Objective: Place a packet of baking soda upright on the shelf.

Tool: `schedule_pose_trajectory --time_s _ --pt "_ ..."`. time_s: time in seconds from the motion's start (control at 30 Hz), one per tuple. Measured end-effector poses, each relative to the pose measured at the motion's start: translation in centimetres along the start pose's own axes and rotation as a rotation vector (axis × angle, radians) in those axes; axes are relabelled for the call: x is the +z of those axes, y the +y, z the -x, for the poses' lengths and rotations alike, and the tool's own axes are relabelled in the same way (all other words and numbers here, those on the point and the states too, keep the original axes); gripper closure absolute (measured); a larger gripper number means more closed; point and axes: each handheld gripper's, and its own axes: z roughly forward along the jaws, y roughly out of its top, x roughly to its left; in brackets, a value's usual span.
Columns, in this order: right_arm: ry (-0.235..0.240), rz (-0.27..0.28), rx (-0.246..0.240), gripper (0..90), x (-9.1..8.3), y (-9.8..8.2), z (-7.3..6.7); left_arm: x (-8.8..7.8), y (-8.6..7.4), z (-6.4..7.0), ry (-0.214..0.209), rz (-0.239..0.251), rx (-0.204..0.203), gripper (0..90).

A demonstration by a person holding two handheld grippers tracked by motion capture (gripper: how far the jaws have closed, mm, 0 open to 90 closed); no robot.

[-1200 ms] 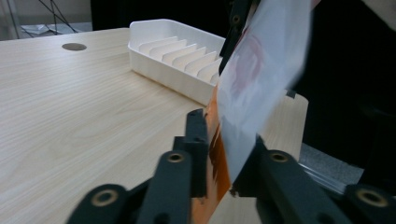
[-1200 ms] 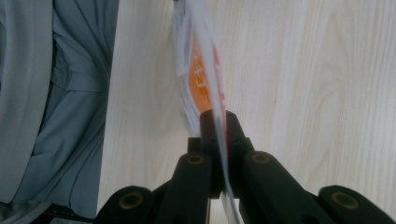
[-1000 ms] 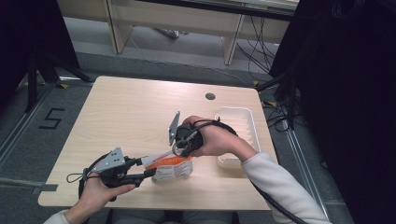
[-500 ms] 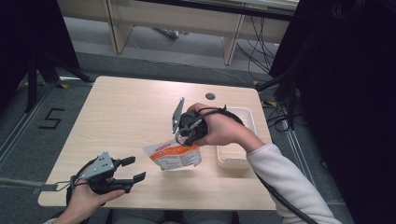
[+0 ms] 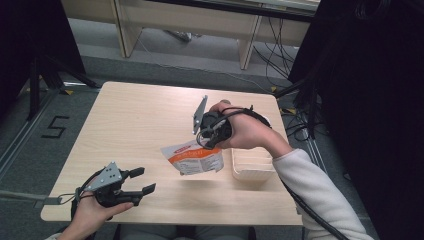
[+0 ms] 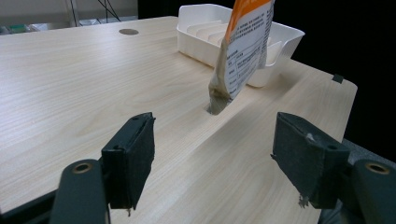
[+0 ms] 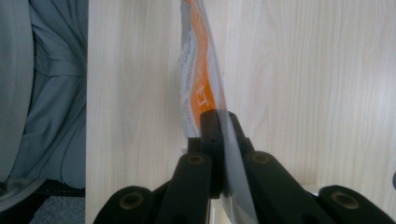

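Observation:
An orange and white pouch [image 5: 192,157] hangs by its top edge over the wooden table [image 5: 135,120], just left of a white tray [image 5: 250,167]. My right gripper [image 5: 204,144] points down and is shut on that top edge. In the right gripper view the jaws [image 7: 219,126] pinch the pouch [image 7: 198,70] edge-on. My left gripper [image 5: 143,181] sits at the table's near left corner. Its jaws have just been opening and stand wide with nothing between them. In the left gripper view the pouch [image 6: 243,46] dangles well beyond the open gripper [image 6: 219,158].
The white ribbed tray [image 6: 285,35] stands at the table's right side. A round cable hole [image 6: 128,31] lies near the far edge. Shelving and cables stand beyond the table, and dark curtains on the right. A person's grey clothing [image 7: 42,93] is below the near edge.
The left gripper let go of the pouch, opened and drew back to the near left corner. The right gripper lifted the pouch off the table and it now hangs upright.

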Motion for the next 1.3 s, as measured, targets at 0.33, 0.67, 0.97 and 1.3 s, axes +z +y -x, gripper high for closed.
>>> schedule_pose_trajectory --time_s 0.33,0.67,0.97,1.3 --pt "-0.027 0.006 0.018 90.0 -1.3 -0.8 0.6 0.0 0.0 0.0 0.001 0.000 -0.001 29.0" --pt "-0.051 0.004 0.046 90.0 -2.6 -1.9 1.2 0.0 0.0 0.0 0.000 0.006 -0.005 28.7" --pt "-0.063 0.015 0.031 90.0 -3.2 -2.7 1.8 0.1 0.0 0.0 0.001 0.010 -0.016 28.6" --pt "-0.072 0.006 0.065 90.0 -4.0 -3.8 2.2 0.1 0.0 0.0 0.004 0.010 -0.024 28.6"
